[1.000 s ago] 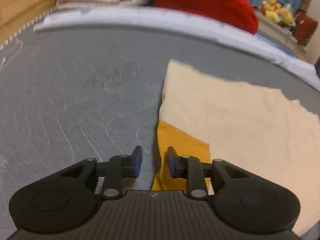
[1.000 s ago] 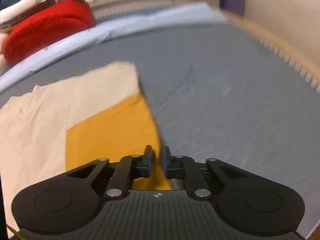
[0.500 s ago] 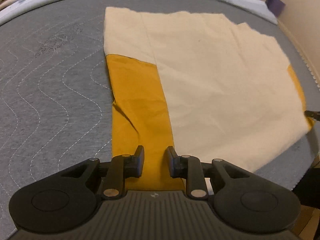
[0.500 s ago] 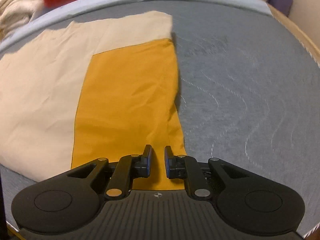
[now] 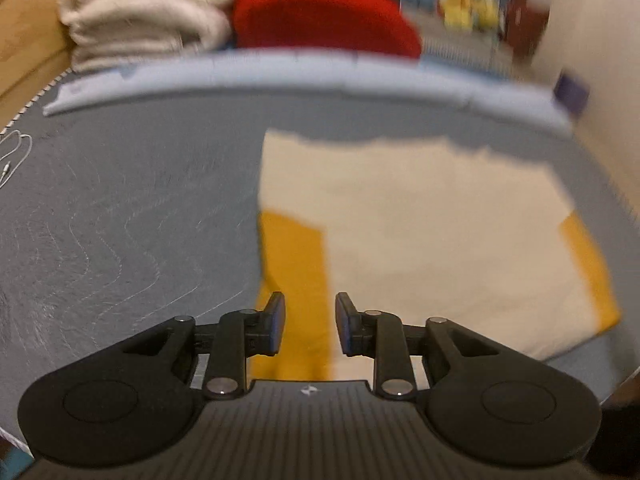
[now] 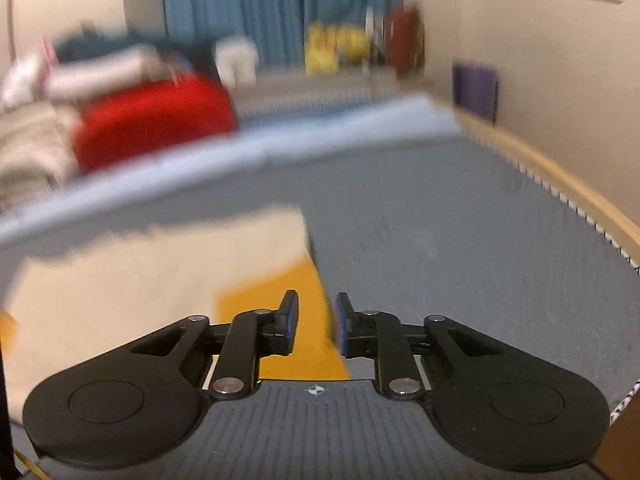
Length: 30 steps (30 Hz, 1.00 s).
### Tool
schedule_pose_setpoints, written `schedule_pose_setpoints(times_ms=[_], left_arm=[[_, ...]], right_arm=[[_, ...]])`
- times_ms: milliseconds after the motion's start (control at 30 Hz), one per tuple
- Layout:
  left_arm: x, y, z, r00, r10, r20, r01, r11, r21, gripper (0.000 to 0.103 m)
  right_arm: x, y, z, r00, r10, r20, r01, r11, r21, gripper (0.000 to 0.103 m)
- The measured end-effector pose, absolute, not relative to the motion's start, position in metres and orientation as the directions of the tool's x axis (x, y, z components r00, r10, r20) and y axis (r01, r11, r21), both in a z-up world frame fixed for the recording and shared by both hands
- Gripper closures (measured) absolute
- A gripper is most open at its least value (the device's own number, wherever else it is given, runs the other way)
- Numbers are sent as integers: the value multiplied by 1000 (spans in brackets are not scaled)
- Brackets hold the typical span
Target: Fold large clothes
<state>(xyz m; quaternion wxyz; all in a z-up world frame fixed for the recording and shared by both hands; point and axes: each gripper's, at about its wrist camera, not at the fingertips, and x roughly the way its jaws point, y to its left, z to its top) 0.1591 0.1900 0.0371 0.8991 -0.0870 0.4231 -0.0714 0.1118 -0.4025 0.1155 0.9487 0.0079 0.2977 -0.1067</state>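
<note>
Cream-and-mustard garment lies flat on the grey quilted bed cover, already doubled over — cream panel on top, mustard strips showing down the left edge and the far right edge. My read: it's spread square like this so both near corners can be picked up together for the next fold away from the person.

Left gripper: fingers clearly apart, mustard strip visible through the gap, nothing pinched. It hangs over the garment's near-left edge, pointing along it.

Right gripper: fingers apart too, gap a bit narrower than the left's. It hangs over the garment's right edge; mustard cloth shows between and behind the fingers. Frame is blurred — can't tell if the tips touch the fabric, but nothing looks clamped.

Beyond the garment: pale-blue sheet edge, red cushion, stack of folded cream blankets. All well apart from the work.
</note>
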Motion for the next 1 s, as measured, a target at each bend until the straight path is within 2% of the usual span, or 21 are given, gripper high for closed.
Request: schedule_pose_setpoints(times_ms=[33,67,100,167,233,267,300,433,533,633,667,700,767,900,1000], left_arm=[[145,183,44,660,-214,-720,54,970,-239,64],[132,174,49,684,-229,-693,62,964,-257,55],[122,162,51,702,-237,-672,70,961,-266,51],[104,147,43,721,-246,-648,64,955,-291,51],[93,128,22,695,-293,-657,59,933,-354,57],[90,123,10,666,-312,-678,47,924,-379,78],[92,122,-1,634,-315,-706,28,922,-386,93],[96,128,-25,602,-286,-745,-40,922,-386,93],[102,149,-40,576,-335,-746,-130,863,-488,92],[119,161,-57,562,-349,-750,-229,805,-547,87],[121,164,-64,558,-353,-751,-268,780,-565,82],[125,168,-74,553,-362,-751,-299,754,-584,72],[128,175,-87,545,-378,-748,-366,695,-618,62],[130,180,-106,553,-383,-740,-423,636,-645,60],[135,184,-117,584,-378,-718,-459,576,-676,53]], right_arm=[[98,-393,122,826,-184,-533,200,979,-29,74],[84,-385,125,845,-172,-506,192,981,-13,70],[72,-377,124,857,-164,-489,188,982,-1,67],[52,-365,111,860,-161,-484,191,982,12,67],[47,-358,95,818,-181,-546,209,978,-11,67],[45,-356,92,818,-186,-545,216,976,-8,67],[44,-355,91,825,-182,-535,213,977,-5,67],[48,-345,83,819,-162,-550,160,986,-53,67],[49,-340,82,813,-127,-568,126,991,-40,67],[50,-333,81,816,-115,-566,98,993,-61,67],[50,-330,82,816,-112,-568,92,994,-65,67],[53,-331,81,814,-106,-571,85,994,-64,67],[56,-330,80,810,-93,-579,74,996,-56,67],[60,-328,80,809,-72,-584,55,997,-48,67],[63,-327,79,810,-60,-584,42,998,-44,67]])
